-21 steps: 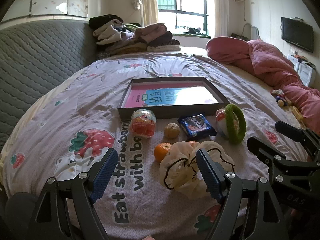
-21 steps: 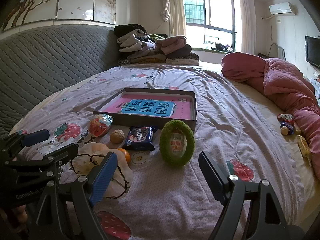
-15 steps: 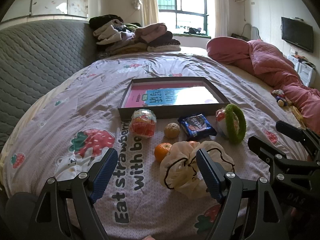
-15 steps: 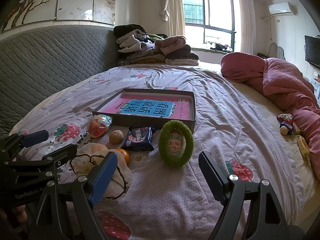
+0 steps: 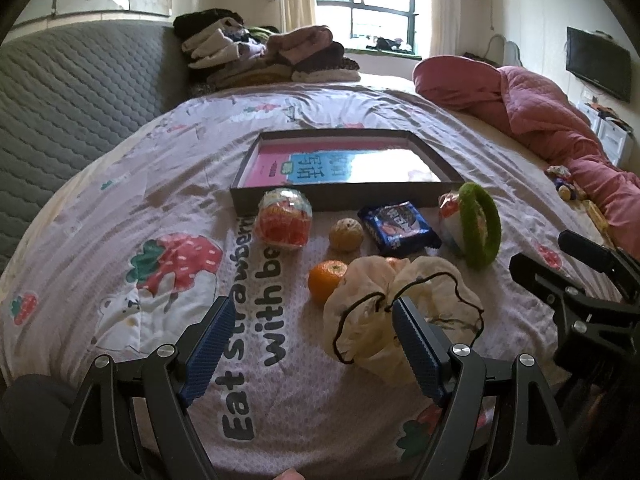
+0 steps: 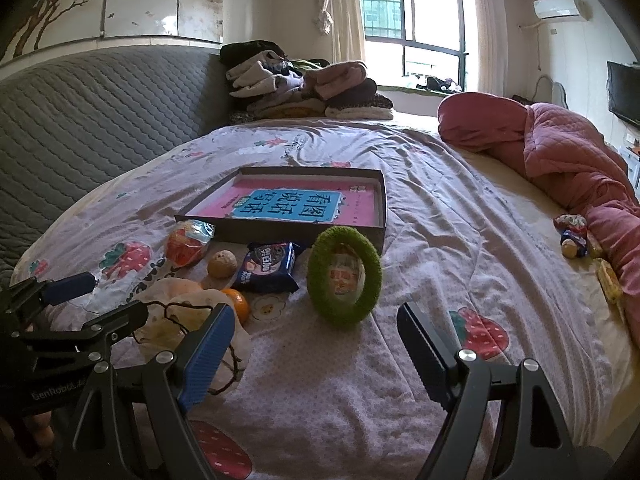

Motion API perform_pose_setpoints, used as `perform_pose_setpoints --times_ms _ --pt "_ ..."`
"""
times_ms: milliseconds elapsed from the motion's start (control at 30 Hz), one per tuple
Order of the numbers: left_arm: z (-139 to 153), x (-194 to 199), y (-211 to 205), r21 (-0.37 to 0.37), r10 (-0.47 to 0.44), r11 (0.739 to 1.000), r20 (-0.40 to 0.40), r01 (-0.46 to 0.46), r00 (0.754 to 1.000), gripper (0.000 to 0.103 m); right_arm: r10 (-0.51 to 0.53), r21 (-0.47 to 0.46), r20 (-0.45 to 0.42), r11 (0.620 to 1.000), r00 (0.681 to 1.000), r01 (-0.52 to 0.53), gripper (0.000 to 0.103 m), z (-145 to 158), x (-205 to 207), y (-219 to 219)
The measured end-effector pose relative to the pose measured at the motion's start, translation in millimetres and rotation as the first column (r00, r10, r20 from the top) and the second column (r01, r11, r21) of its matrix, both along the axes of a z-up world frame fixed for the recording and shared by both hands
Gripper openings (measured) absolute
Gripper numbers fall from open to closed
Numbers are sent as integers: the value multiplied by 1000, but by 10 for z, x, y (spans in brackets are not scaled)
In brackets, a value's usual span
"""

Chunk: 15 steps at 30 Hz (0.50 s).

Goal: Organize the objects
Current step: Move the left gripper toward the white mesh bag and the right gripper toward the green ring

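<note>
Now, from left to right on the bedsheet (image 5: 120, 200), just in front of the shallow box (image 5: 344, 196): a round snack in clear wrapper (image 5: 285, 220), a small brownish ball-like thing (image 5: 346, 234), an orange (image 5: 326, 280), a dark blue biscuit packet (image 5: 400, 226), a crumpled cream drawstring bag (image 5: 384, 312), a green fluffy ring (image 5: 478, 224) standing on edge against a small wrapped snack.

Left gripper (image 5: 312, 348) wide open, holding nothing, low above the sheet near the bag; right gripper (image 6: 316, 354) also wide open and empty, pointing toward the green ring.

Probably all light things. Wrapper crinkly and slippery, so better taken across the round body. Orange firm but smooth, to be held across the middle. Packet flat with fragile biscuits inside, best taken by a sealed end. Bag soft and floppy, easiest by the gathered cloth at the cord. Ring soft, squeezable, to be pinched across its band.

Readable: "Eat strawberry with be..." printed on the sheet, large Chinese characters on the blue label inside the box, packet brand too blurred to read
</note>
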<state>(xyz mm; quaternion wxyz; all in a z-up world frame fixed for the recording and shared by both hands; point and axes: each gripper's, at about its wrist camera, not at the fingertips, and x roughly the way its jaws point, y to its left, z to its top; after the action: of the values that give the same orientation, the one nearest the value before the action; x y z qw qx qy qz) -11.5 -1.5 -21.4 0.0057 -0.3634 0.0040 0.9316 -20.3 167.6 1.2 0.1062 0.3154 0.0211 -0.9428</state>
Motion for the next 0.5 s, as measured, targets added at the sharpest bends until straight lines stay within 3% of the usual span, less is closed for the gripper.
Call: perform_pose_setpoints --times_ms 500 --pt "-253 -147 -102 68 -14 998 74 9 997 81 -46 -6 53 999 998 46 83 -163 -233 167"
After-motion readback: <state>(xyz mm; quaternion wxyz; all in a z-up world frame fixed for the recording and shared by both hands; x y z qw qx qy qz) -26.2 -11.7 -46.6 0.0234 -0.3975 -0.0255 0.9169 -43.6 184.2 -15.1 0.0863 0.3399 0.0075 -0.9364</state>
